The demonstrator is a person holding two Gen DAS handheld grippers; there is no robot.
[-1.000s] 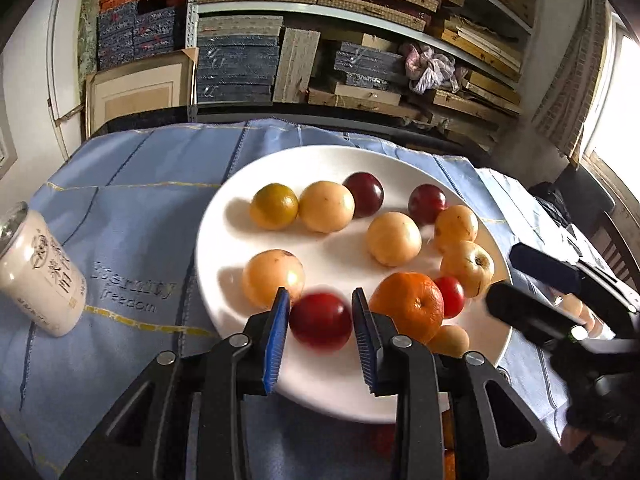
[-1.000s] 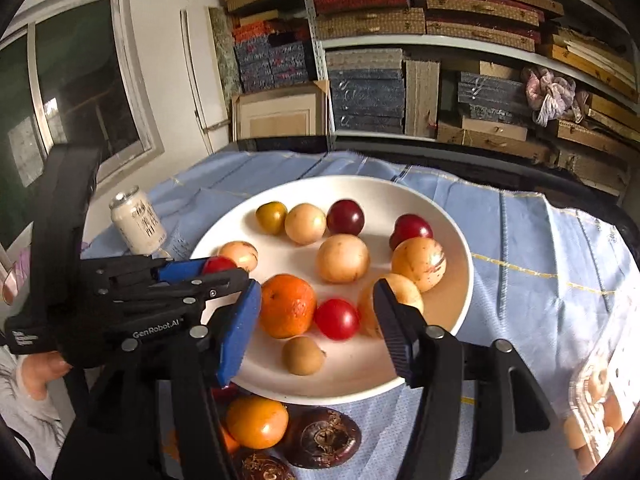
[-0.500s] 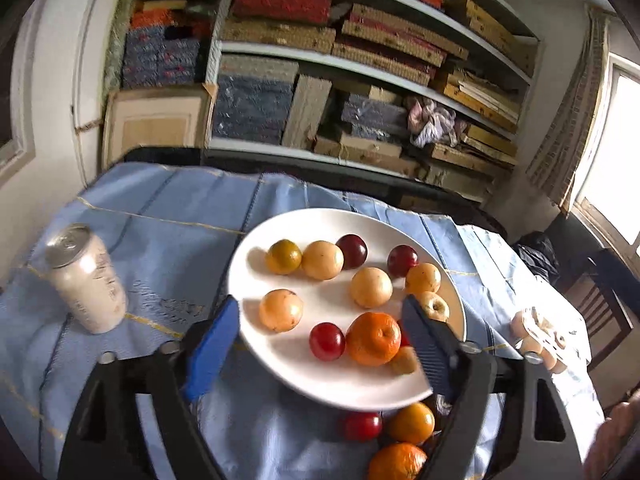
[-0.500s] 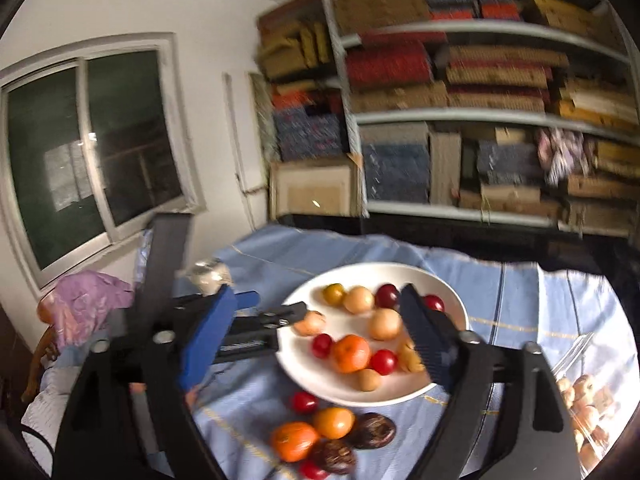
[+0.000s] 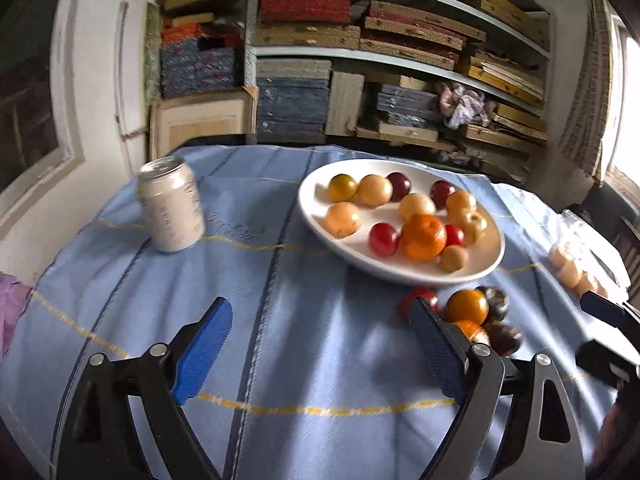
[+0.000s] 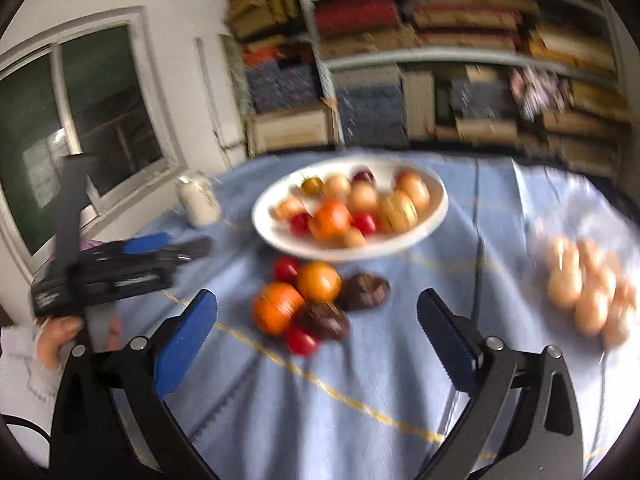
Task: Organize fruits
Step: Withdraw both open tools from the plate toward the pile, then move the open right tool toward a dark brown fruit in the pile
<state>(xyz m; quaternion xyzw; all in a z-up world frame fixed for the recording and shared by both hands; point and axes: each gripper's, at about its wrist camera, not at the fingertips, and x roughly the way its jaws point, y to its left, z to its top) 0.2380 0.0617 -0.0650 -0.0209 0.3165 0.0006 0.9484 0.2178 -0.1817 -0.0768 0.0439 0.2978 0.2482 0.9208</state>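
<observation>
A white plate (image 5: 316, 216) holds several fruits, among them an orange (image 5: 423, 237) and a red fruit (image 5: 383, 239); it also shows in the right wrist view (image 6: 434, 216). A loose pile of fruit (image 6: 308, 300) lies on the blue cloth in front of the plate, with oranges, red fruits and dark brown ones. My left gripper (image 5: 320, 344) is open and empty, held back from the plate. My right gripper (image 6: 316, 336) is open and empty, just short of the pile. The left gripper also appears in the right wrist view (image 6: 120, 268), held by a hand.
A white drinks can (image 5: 171, 205) stands left of the plate. A clear bag of pale round fruit (image 6: 588, 292) lies at the right. The blue tablecloth (image 5: 280, 352) covers the round table. Shelves of stacked boxes (image 5: 360, 60) stand behind.
Both grippers have pulled back and up from the plate. The left gripper let go of the red fruit, which stays on the plate, and opened wide.
</observation>
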